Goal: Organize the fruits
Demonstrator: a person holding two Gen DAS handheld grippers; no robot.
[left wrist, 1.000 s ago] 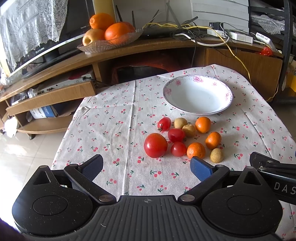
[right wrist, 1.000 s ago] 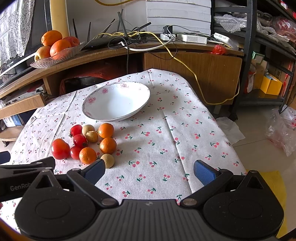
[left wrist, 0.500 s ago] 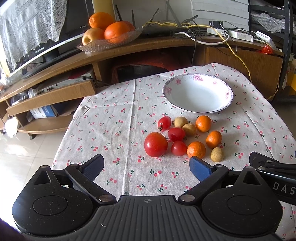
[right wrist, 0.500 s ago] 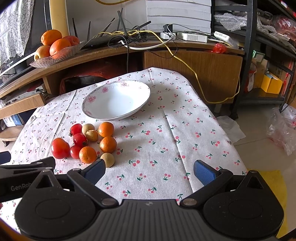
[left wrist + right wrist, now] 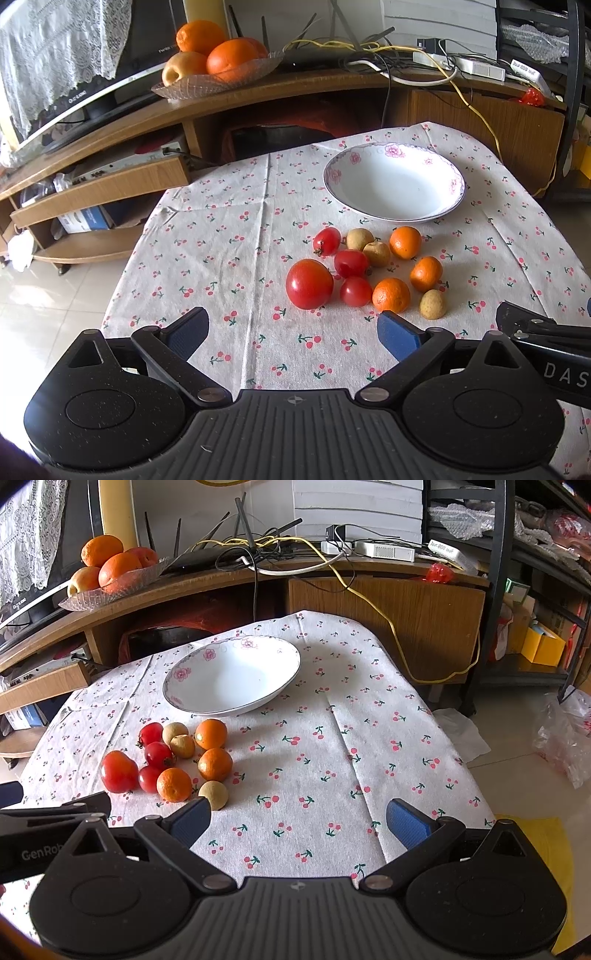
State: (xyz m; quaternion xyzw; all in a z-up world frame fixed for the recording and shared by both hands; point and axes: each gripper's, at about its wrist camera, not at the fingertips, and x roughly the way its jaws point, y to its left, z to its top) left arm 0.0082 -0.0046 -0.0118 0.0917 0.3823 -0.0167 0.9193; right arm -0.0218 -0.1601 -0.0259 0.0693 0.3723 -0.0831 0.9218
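1. Left wrist view: the left gripper hangs low over the near edge of the table, its blue-padded fingers spread wide with nothing between them. Ahead, on the cherry-print tablecloth, the fruit lies in one loose cluster: a large tomato nearest the left finger line, three small tomatoes behind and beside it, three small oranges, and three pale brown round fruits (longans, perhaps; too small to be sure). Just beyond the cluster stands the white bowl with a pink flower rim, holding nothing. Its place right behind the fruit suggests it is where the pieces should go. Part of the other tool shows at the right edge.

2. Right wrist view: the right gripper is likewise spread wide and holds nothing; it sits over bare cloth to the right of the cluster, with its left finger just beside the nearest pale fruit. That side position probably leaves each tool its own half of the pile. The bowl lies ahead and to the left. On the wooden shelf behind, a glass dish of large oranges stands well apart from the table (likely no part of this job).

3. Judged from this, sorting has not begun: every piece is on the cloth.
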